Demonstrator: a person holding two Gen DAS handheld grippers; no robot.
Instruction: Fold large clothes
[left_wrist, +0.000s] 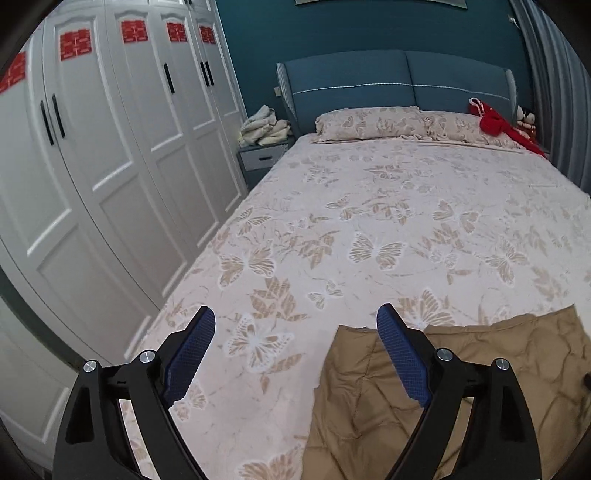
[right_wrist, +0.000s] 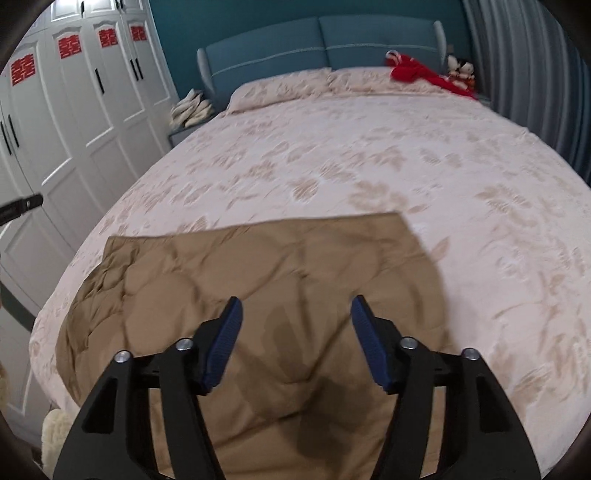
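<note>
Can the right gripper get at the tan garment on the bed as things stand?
Probably yes. The right gripper is open and empty, directly above the tan garment, which lies flat on the bed with nothing between them.

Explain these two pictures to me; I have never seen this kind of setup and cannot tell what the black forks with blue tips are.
Those forks are two hand-held grippers; a person carries one in each hand. Each has a wide-angle camera looking forward along its two fingers, so each picture is one gripper's own view. The first shows the left gripper, the second the right gripper. Both stand open and hold nothing. They hang over a bed with a butterfly-patterned cover. At its near end lies a tan quilted garment, spread fairly flat; that is the thing to fold. Farther off are pillows, a red cloth item and, to the left, a white wardrobe.
</note>
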